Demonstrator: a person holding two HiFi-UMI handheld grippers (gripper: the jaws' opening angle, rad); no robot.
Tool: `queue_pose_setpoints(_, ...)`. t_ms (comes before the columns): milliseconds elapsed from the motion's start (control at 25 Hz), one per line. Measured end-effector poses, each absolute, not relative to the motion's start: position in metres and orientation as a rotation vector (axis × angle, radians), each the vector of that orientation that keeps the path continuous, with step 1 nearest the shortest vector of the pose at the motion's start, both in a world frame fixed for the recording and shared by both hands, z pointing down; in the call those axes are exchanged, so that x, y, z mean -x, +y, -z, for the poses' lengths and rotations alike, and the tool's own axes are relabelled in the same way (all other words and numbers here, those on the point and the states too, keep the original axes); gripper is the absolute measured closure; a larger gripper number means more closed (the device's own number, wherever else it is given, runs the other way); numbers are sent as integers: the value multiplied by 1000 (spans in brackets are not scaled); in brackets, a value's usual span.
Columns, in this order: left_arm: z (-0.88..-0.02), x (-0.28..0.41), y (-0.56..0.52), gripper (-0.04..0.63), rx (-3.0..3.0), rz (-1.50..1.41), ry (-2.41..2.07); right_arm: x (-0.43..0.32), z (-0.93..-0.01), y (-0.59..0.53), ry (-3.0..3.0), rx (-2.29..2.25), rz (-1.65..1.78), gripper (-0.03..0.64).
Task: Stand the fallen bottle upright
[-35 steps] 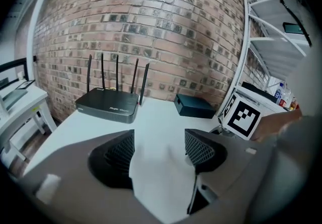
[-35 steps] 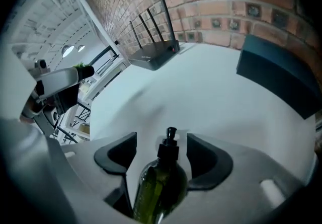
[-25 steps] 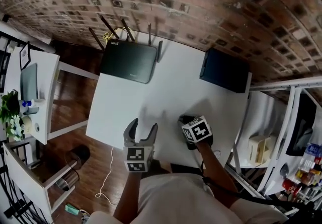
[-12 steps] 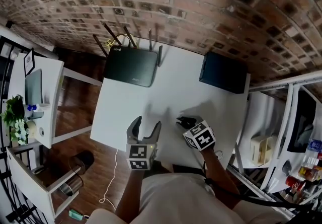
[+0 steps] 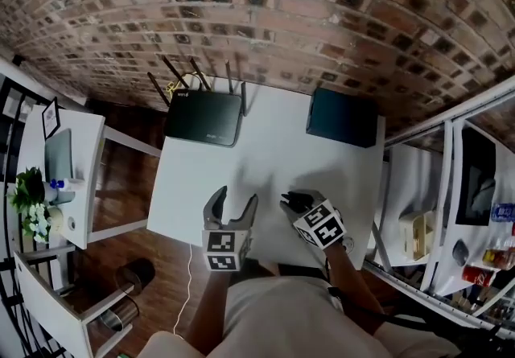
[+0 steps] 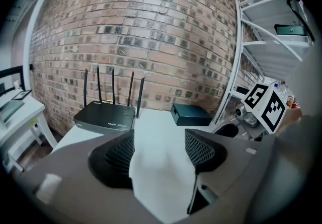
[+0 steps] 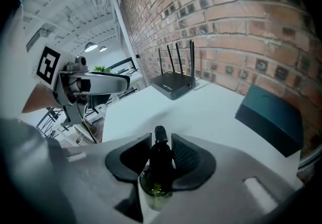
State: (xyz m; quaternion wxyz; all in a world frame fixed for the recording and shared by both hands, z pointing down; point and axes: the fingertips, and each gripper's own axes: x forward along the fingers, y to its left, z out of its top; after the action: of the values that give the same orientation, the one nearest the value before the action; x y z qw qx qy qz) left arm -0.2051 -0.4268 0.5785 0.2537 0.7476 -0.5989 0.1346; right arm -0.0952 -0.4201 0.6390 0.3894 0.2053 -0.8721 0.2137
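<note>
A small dark glass bottle [image 7: 158, 160] with a black cap sits between the jaws of my right gripper [image 7: 161, 143], which is shut on it; its cap points away from the camera. In the head view the bottle [image 5: 296, 202] shows as a dark shape ahead of the right gripper [image 5: 291, 203], lifted over the white table [image 5: 265, 155] near its front right. My left gripper [image 5: 230, 202] hovers beside it at the front edge, open with nothing between its fingers [image 6: 201, 150]. In the left gripper view the right gripper's marker cube [image 6: 266, 104] shows at the right.
A black router [image 5: 203, 115] with several antennas lies at the table's back left. A dark box [image 5: 342, 117] sits at the back right. A brick wall [image 5: 265, 18] stands behind. White shelving [image 5: 426, 220] is to the right, a white side table [image 5: 60, 163] to the left.
Both grippers have risen from the table. The right gripper has lifted the bottle and rolled, so its marker cube now sits lower in the head view.
</note>
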Motion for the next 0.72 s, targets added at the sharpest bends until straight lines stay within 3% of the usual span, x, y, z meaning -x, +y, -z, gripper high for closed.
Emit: queue_pose_setpoints(720, -547, 143, -385, 265, -2196, -347, -1509, 44, -619, -358, -2339, -742, -372, 506)
